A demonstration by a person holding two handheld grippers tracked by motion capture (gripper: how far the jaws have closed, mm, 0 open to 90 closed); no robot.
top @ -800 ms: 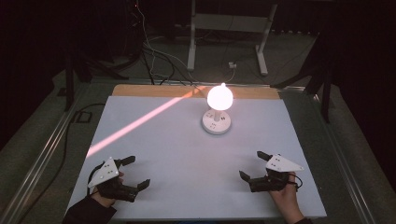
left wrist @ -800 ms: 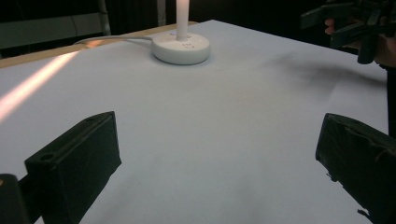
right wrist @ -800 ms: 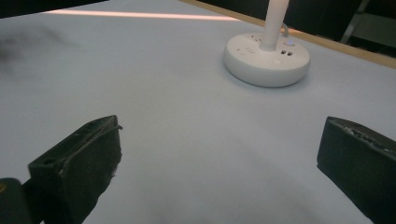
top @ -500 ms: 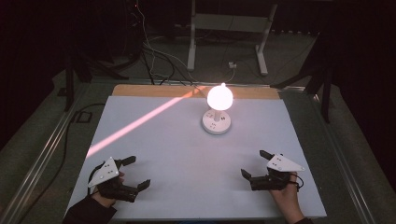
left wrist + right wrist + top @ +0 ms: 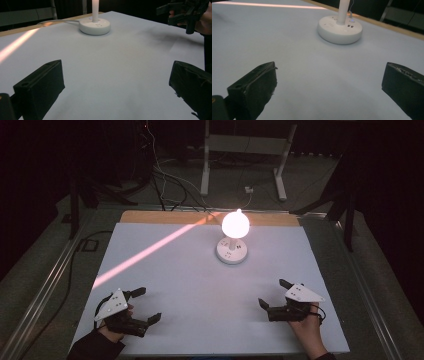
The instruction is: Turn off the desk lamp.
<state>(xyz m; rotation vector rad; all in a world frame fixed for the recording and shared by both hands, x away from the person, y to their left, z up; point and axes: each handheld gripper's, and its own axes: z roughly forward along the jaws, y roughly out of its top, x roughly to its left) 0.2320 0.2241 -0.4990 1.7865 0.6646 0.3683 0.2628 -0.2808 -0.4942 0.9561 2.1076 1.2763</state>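
— Lamp glows at the table's far middle, on its round white base.
— And the tongs?
— Left gripper and right gripper, both agape and empty, sit nearer than the lamp, bare sheet between.

White table under dim light, a pink streak of light slanting across it; a lit globe lamp stands on its round base, well ahead of both grippers.
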